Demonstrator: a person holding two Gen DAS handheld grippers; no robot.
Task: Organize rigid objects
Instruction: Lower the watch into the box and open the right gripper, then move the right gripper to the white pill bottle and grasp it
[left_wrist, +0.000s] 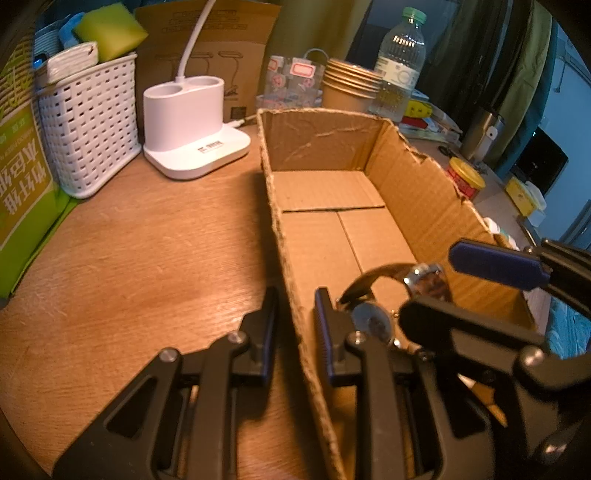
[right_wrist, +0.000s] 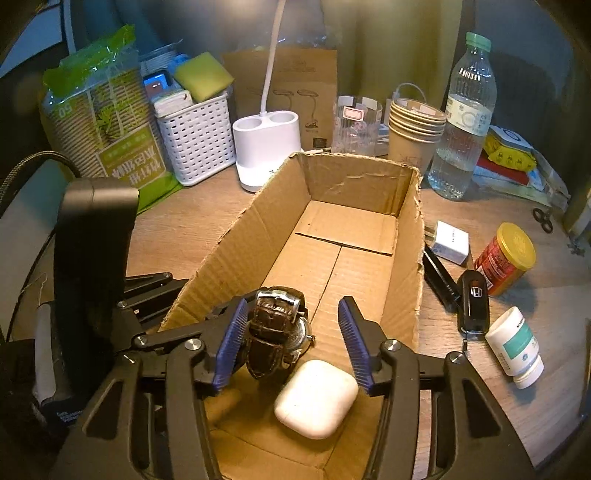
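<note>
An open cardboard box (right_wrist: 410, 258) lies on the wooden table. A brown-strapped wristwatch (right_wrist: 275, 325) and a white earbud case (right_wrist: 317, 398) rest on its floor at the near end. My right gripper (right_wrist: 293, 314) hangs over them, open; the watch stands against its left pad and the right pad is clear of it. In the left wrist view my left gripper (left_wrist: 295, 332) straddles the box's left wall (left_wrist: 291, 280) and is shut on it. That view also shows the watch (left_wrist: 373, 321) inside and the right gripper's fingers (left_wrist: 495, 264).
Right of the box lie a white charger (right_wrist: 450, 242), a black bar (right_wrist: 439, 280), a car key (right_wrist: 473, 302), a red tin (right_wrist: 504, 258) and a white pill bottle (right_wrist: 515, 347). Behind it stand a lamp base (right_wrist: 264, 147), white basket (right_wrist: 195, 140), glass (right_wrist: 356, 125), paper cups (right_wrist: 415, 133) and water bottle (right_wrist: 463, 122).
</note>
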